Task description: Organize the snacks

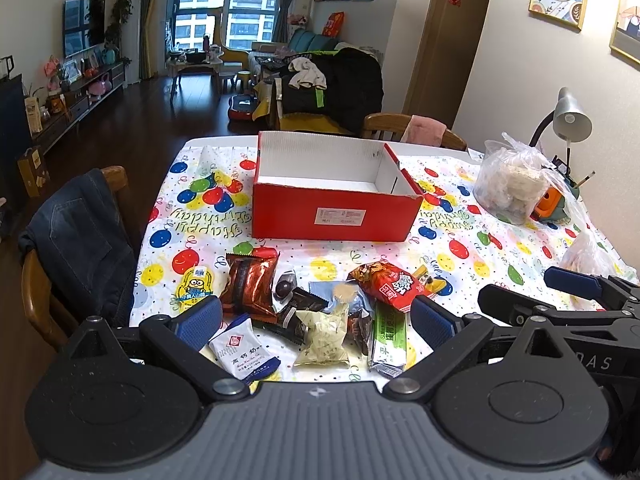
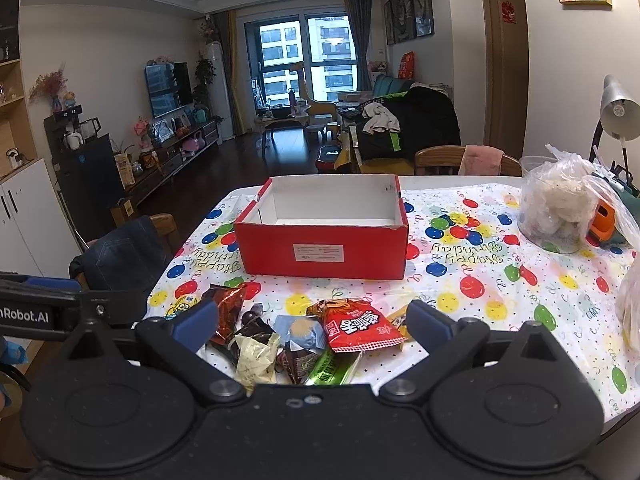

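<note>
Hovering with jaws spread and nothing held, the left gripper and right gripper face the snack pile before the red box. Only the left view shows the white milk-candy packet.

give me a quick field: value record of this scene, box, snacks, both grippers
box: red box open, nothing visible inside, behind the snacks
snacks: loose pile on the balloon tablecloth, none boxed
front items: white packet, red packet
left gripper: open, holding nothing
right gripper: open, holding nothing
</note>
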`<action>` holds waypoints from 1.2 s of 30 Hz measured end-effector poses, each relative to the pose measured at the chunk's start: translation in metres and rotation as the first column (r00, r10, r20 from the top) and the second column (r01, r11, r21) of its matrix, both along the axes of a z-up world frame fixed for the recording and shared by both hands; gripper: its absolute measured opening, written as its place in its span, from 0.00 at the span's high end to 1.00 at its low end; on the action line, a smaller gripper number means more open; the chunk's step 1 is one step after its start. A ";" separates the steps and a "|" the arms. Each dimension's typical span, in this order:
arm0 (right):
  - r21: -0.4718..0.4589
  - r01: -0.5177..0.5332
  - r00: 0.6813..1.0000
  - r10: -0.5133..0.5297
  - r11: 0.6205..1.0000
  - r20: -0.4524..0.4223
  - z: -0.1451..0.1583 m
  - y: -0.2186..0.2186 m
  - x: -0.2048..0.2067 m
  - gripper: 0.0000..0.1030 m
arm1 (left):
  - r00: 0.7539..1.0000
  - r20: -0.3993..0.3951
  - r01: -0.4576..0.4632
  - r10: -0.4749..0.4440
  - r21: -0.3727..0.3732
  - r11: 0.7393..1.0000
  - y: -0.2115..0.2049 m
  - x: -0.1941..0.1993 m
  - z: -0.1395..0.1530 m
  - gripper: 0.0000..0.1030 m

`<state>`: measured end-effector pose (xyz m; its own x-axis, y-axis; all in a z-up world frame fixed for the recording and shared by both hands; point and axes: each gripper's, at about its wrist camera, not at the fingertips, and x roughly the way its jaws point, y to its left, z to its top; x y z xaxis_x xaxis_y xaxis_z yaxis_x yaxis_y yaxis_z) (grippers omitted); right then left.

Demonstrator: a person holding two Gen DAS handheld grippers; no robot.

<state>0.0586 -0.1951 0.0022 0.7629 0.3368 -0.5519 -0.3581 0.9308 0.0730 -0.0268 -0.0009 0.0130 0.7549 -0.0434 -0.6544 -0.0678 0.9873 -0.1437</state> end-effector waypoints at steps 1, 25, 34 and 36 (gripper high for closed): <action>-0.001 0.001 1.000 -0.001 1.000 -0.001 0.000 0.000 0.000 0.02 | 1.000 -0.003 -0.001 0.001 -0.005 1.000 0.001 0.001 -0.001 0.02; -0.114 -0.116 0.968 0.086 0.987 -0.236 -0.076 0.001 0.129 0.03 | 0.978 -0.171 -0.131 0.121 -0.048 0.990 0.045 0.065 -0.042 0.02; -0.097 -0.186 0.917 0.137 0.978 -0.374 -0.113 0.011 0.198 0.06 | 0.963 -0.269 -0.036 0.016 -0.070 0.997 0.072 0.131 -0.080 0.02; -0.101 -0.195 0.909 0.141 0.976 -0.393 -0.119 0.014 0.207 0.06 | 0.956 -0.294 -0.028 0.005 -0.074 0.997 0.076 0.145 -0.090 0.03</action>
<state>0.2652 -0.1814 -0.1169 0.4235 0.3427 -0.8386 -0.4798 0.8701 0.1133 0.1186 0.0755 -0.0772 0.5309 -0.0907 -0.8426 -0.1347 0.9726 -0.1895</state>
